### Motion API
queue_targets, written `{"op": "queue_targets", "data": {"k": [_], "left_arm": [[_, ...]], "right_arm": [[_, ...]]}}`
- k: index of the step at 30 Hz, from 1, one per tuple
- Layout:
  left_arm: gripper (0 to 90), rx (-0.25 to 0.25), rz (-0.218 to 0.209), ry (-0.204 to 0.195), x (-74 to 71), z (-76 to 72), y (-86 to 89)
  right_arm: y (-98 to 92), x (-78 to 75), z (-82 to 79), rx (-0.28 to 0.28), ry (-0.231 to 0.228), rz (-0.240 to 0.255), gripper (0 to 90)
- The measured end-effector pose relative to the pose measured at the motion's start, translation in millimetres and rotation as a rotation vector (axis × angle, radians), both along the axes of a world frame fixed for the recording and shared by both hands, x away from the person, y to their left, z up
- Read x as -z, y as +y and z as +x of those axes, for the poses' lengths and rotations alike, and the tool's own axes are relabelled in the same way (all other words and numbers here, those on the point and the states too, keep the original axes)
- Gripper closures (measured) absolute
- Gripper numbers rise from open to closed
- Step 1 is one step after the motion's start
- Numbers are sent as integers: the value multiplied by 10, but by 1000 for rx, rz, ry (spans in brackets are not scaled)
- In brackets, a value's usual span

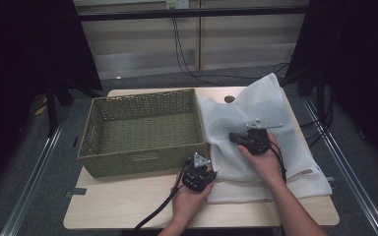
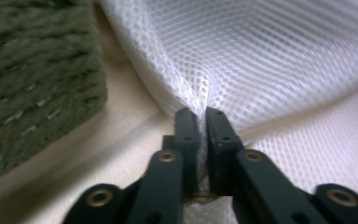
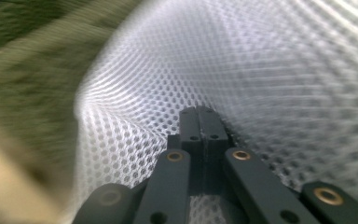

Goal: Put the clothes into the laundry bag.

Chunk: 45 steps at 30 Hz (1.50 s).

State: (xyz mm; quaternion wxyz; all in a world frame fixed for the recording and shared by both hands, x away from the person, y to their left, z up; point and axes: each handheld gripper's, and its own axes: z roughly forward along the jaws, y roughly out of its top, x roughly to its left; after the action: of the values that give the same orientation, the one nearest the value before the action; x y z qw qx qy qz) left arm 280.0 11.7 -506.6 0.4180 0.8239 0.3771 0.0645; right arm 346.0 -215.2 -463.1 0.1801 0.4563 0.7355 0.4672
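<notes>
A white mesh cloth (image 1: 259,101) lies rumpled over the right half of the wooden table (image 1: 128,201). My left gripper (image 1: 210,173) is at the cloth's near left edge, beside the basket's front corner. Its jaws are shut on a puckered fold of the white mesh cloth (image 2: 284,60), pinched at the tips of my left gripper (image 2: 202,114). My right gripper (image 1: 233,136) points left over the middle of the cloth. In the right gripper view, the jaws of my right gripper (image 3: 198,112) are pressed together, with the white mesh cloth (image 3: 284,70) drawn up into ridges at their tips.
A green woven basket (image 1: 142,158) stands on the left half of the table, and nothing is inside it. The basket's wall (image 2: 32,84) is just left of my left gripper, and it is a green blur (image 3: 28,56) in the right gripper view. Bare wood runs along the table's near edge.
</notes>
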Motion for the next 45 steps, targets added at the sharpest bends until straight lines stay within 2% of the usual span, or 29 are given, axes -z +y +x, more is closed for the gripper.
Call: {"op": "queue_targets", "data": {"k": [2, 4, 5, 7, 8, 10, 11, 12, 13, 14, 15, 17, 18, 20, 22, 24, 25, 28, 30, 32, 33, 34, 35, 36, 37, 39, 40, 42, 45], "left_arm": [[873, 43, 48, -44, -9, -83, 11], [879, 66, 62, -66, -10, -152, 33], [880, 65, 70, -76, -13, -161, 50], [880, 48, 32, -49, -7, -125, 62], [878, 28, 6, -36, 0, -108, 71], [861, -23, -50, 22, 16, -44, 116], [837, -37, -71, 54, 21, -11, 159], [798, -44, -75, 64, 22, 3, 183], [780, -61, -92, 73, 26, 10, 205], [764, -54, -83, 72, 22, 12, 223], [756, -47, -83, 67, 23, 11, 230], [748, -49, -77, 58, 20, 6, 227], [743, -41, -68, 57, 18, 12, 232], [738, -48, -75, 55, 19, 17, 210], [745, -37, -45, 32, 10, 22, 194], [772, -26, -16, 8, 5, 27, 187], [787, -25, -9, 4, 3, 35, 190], [823, -28, -12, 3, 6, 58, 205], [841, -22, 3, -7, 5, 73, 225], [848, -13, 5, -15, 7, 77, 235], [852, 12, 43, -26, -5, 89, 263], [858, -6, 19, -23, 3, 86, 259], [859, 6, 21, -19, 4, 100, 281], [861, 8, 15, -9, 6, 109, 296], [860, -3, -14, 1, 13, 116, 293], [846, 3, -15, 10, 13, 129, 316], [819, 2, -25, 18, 12, 126, 333], [775, 13, -48, 17, 2, 115, 397], [705, 4, -89, -6, -15, 61, 534]], "right_arm": [[-22, 127, 124, 46, 8, -6, 900], [-39, 164, 210, 129, -41, -98, 900], [-51, 171, 258, 172, -43, -115, 900], [-74, 187, 348, 208, -31, -126, 900], [-58, 190, 376, 227, -58, -177, 900], [-16, 190, 372, 247, -84, -217, 900], [-3, 185, 358, 247, -81, -203, 900], [-6, 152, 317, 209, -55, -138, 900], [-25, 117, 270, 165, -42, -78, 826], [-70, 34, 142, 99, -59, -5, 738], [-104, -23, 31, 81, -78, 2, 715], [-255, -137, -284, 60, -138, -35, 679], [-368, -163, -436, 80, -141, -50, 664], [-691, -124, -700, 142, -125, -35, 632], [-945, -42, -856, 198, -95, -18, 593], [-1218, 79, -1003, 282, -69, -23, 537], [-1369, 151, -1069, 337, -33, -7, 504], [-1602, 290, -1122, 392, 71, 15, 510], [-1625, 402, -1097, 369, 135, -20, 611], [-1605, 470, -1068, 339, 148, -50, 705], [-1601, 467, -1062, 344, 149, -61, 800], [-1608, 461, -1055, 363, 157, -85, 893], [-1631, 469, -1050, 379, 161, -87, 900], [-1674, 475, -1041, 385, 174, -49, 900], [-1700, 480, -1035, 388, 184, -24, 900], [-1676, 471, -1045, 389, 172, -44, 900], [-1646, 454, -1073, 390, 149, -58, 872], [-1572, 359, -1166, 380, 83, -33, 731], [-1474, 215, -1270, 357, 17, 2, 660]]}}
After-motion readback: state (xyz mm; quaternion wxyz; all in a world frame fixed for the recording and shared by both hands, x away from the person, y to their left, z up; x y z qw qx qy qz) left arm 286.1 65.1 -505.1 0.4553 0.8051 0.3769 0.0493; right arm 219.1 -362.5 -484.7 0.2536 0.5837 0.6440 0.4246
